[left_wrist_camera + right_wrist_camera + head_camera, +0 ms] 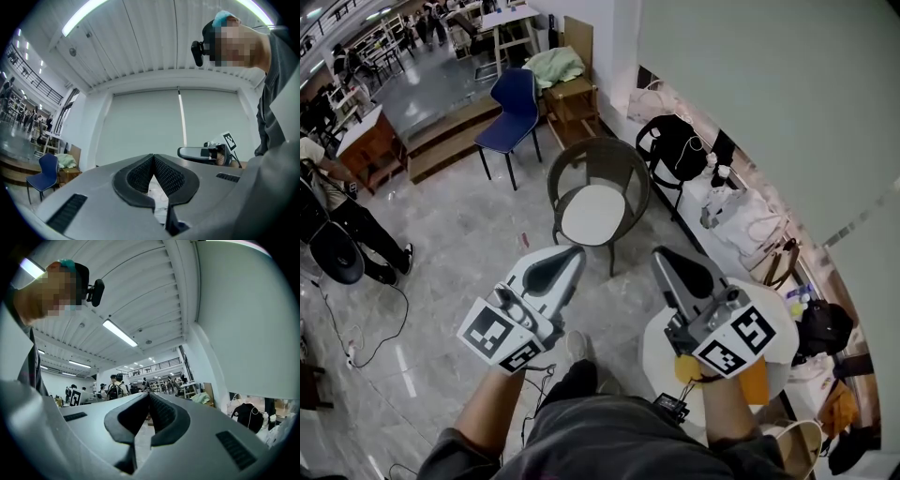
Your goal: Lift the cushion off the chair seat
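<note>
A round white cushion (593, 215) lies on the seat of a dark wicker armchair (598, 165) ahead of me on the marble floor. My left gripper (577, 253) hangs well short of the chair, shut, nothing between its jaws. My right gripper (659, 255) floats beside it at the same height, also shut and empty. In the left gripper view the left gripper (153, 157) points a little upward at a pale wall, with the right gripper (180, 152) off to the side. The right gripper (149, 394) in its own view faces the hall. Neither gripper view shows the cushion.
A blue chair (512, 111) and a wooden crate (572, 101) stand beyond the armchair. Bags (675, 145) line the wall on the right. A small round white table (661, 361) sits by my legs. A person (342, 211) stands at left, cables trailing on the floor.
</note>
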Demonstrator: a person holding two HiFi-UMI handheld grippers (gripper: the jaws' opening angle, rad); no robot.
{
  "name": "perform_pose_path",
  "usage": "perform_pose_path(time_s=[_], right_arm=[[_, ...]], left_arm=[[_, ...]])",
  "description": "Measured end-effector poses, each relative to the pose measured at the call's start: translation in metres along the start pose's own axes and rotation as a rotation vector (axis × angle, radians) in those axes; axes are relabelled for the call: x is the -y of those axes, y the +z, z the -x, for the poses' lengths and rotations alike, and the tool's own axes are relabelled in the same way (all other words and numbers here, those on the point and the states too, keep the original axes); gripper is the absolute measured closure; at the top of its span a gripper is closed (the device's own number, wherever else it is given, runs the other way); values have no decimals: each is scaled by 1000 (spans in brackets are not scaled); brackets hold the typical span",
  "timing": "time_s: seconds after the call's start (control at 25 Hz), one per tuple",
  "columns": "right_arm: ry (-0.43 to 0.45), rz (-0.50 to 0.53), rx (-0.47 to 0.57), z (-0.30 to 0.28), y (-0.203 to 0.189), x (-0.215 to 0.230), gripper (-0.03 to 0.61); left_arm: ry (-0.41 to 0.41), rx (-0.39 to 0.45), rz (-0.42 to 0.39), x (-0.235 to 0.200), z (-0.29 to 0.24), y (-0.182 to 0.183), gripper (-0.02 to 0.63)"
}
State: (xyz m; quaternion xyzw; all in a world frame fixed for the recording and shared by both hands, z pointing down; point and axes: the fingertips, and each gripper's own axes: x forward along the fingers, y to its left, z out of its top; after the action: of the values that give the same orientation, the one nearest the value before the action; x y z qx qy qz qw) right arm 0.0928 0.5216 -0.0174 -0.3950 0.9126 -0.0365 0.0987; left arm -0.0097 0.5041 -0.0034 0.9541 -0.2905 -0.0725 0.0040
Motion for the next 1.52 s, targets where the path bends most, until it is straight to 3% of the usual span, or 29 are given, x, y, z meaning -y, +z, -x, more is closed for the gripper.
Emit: perform_pose_path(time_s=[0.44,0.92,1.52], right_arm=[[-23,-7,-20,-83,-13,51,566],[-61,-7,-39,-202,-27,100,566],[-103,-41,-63,-273,-51,163,566]], left_arm=[[-12,-3,22,-94,-36,-6,603],[-41,-19,50,-224,-64,-11,603],[-71,-60,64,-310,-111,-29,603]])
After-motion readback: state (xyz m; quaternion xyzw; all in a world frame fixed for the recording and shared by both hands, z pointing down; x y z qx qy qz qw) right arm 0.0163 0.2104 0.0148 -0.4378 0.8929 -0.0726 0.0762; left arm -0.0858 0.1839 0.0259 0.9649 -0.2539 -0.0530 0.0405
